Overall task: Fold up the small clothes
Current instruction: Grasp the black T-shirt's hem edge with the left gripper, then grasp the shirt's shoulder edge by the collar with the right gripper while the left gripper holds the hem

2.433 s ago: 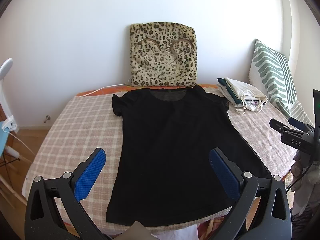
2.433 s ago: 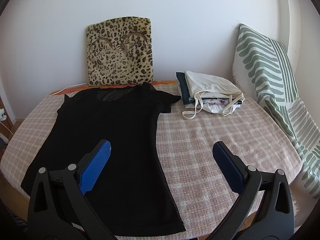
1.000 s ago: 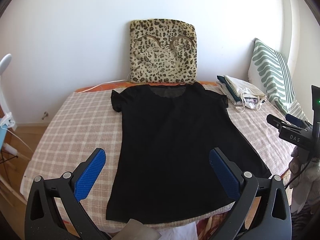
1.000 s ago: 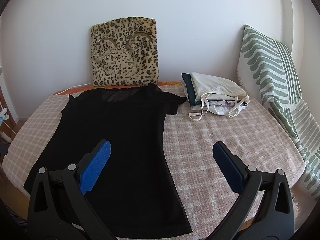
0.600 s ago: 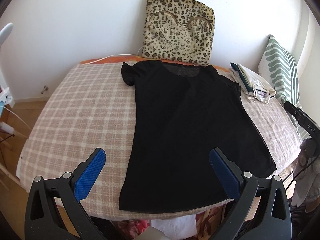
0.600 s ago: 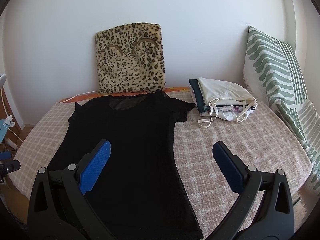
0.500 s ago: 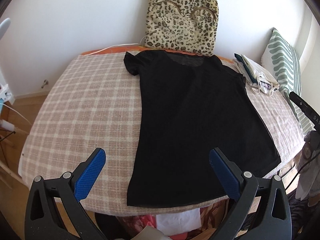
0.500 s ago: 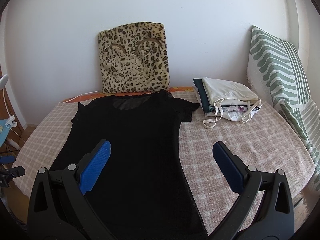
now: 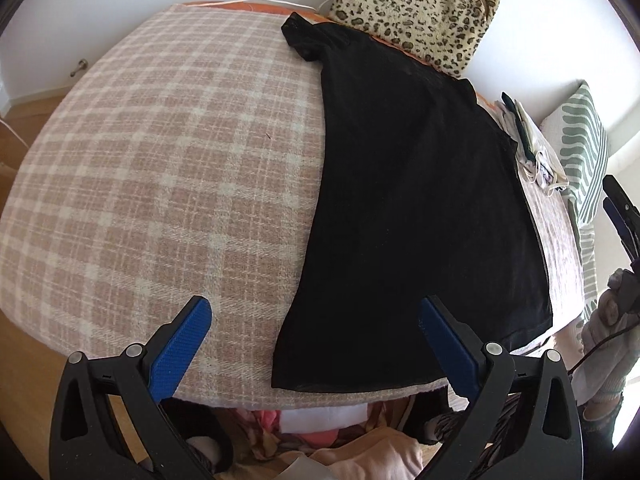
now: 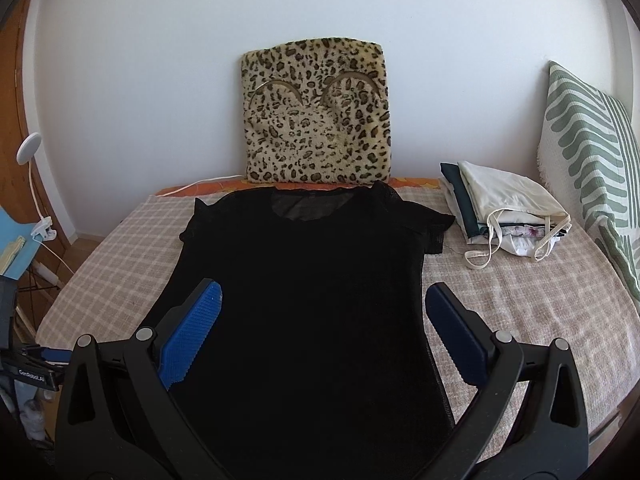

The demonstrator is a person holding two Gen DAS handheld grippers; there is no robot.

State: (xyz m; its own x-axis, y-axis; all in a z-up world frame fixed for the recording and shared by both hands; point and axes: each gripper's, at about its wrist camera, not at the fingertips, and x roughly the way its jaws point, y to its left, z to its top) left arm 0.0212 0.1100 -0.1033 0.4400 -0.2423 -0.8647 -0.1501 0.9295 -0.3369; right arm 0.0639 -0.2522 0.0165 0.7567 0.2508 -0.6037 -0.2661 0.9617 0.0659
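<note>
A black short-sleeved t-shirt [image 9: 416,184] [image 10: 308,280] lies flat and unfolded on the pink checked blanket [image 9: 160,152] [image 10: 520,304], collar toward the wall. My left gripper [image 9: 314,320] hangs open above the shirt's near left hem corner, nothing between its blue pads. My right gripper [image 10: 322,304] is open too, over the middle of the shirt's body, holding nothing. In the left wrist view the right gripper [image 9: 620,216] shows at the far right edge, with a gloved hand [image 9: 612,340] below it.
A leopard-print cushion [image 10: 316,112] leans on the wall behind the collar. A stack of folded clothes [image 10: 504,208] sits at the back right, beside a green-striped pillow [image 10: 592,168]. Loose clothes [image 9: 340,440] lie below the bed's near edge. A clip lamp [image 10: 32,152] stands left.
My left gripper has moved forward and tilted down toward the shirt's left hem corner. My right gripper has swung left, from the shirt's right edge to over its middle. Both stayed open.
</note>
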